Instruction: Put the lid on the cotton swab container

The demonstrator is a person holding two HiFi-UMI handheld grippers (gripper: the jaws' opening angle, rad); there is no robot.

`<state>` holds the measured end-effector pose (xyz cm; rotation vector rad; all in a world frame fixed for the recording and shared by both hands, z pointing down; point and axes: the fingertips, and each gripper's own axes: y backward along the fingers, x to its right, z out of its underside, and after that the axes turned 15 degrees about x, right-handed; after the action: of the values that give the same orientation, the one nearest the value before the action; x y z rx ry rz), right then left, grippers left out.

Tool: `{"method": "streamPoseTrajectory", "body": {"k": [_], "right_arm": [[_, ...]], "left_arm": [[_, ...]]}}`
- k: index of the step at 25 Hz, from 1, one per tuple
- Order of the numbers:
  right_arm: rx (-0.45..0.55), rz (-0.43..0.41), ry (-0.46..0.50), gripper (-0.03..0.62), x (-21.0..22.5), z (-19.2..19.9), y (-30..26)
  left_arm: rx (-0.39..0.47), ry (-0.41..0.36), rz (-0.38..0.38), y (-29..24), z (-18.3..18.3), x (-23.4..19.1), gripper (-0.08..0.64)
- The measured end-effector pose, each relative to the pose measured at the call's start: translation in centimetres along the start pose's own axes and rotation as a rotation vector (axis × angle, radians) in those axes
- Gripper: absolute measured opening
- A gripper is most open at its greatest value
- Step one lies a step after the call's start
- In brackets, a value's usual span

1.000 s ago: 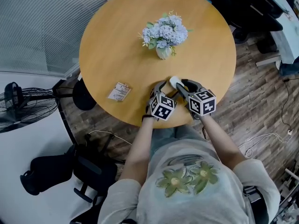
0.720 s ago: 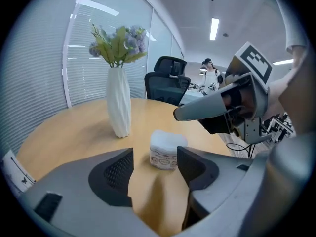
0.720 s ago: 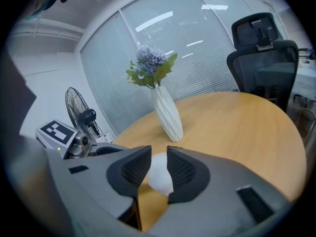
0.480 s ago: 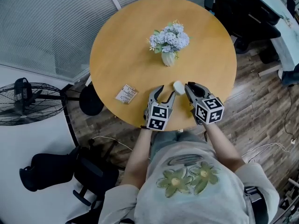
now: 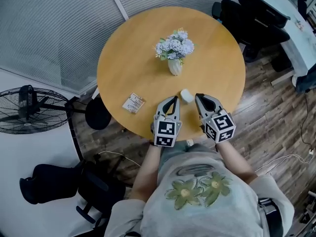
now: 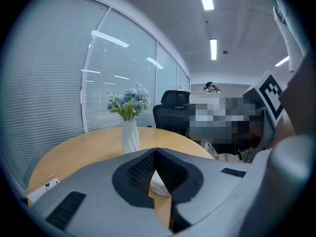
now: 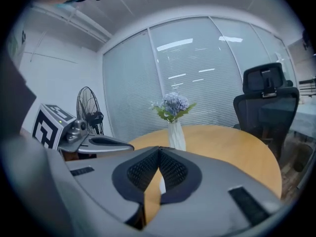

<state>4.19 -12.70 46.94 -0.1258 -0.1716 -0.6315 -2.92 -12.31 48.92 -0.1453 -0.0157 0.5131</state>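
A small white round cotton swab container [image 5: 186, 95] stands on the round wooden table [image 5: 128, 58] near its front edge; at this size I cannot tell its lid from its body. My left gripper [image 5: 175, 98] is just left of the container and my right gripper [image 5: 197, 96] just right of it, both lifted clear of it. Both have just been closing and now stand shut with nothing between the pads. In the left gripper view the container [image 6: 159, 185] shows below the closed jaws [image 6: 155, 150]. The right gripper view shows it as a white sliver [image 7: 162, 184] under that gripper's tips [image 7: 159, 150].
A white vase of pale blue flowers [image 5: 174, 53] stands mid-table behind the container. A small printed packet [image 5: 133, 102] lies to the left near the table's edge. A floor fan [image 5: 29, 110] stands at the left and black office chairs [image 5: 252, 14] at the back right.
Both grippers have let go of the container, drawn back and up from it, and their jaws have closed empty. The container stays on the table.
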Motion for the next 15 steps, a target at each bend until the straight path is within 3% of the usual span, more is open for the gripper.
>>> {"method": "streamPoseTrajectory", "body": {"k": [15], "right_arm": [[0.009,-0.035,0.017,-0.003,-2.2,-1.0,2.2]], "left_arm": [[0.028,0.0,0.006,1.5,-2.0,2.8,-0.009]]}}
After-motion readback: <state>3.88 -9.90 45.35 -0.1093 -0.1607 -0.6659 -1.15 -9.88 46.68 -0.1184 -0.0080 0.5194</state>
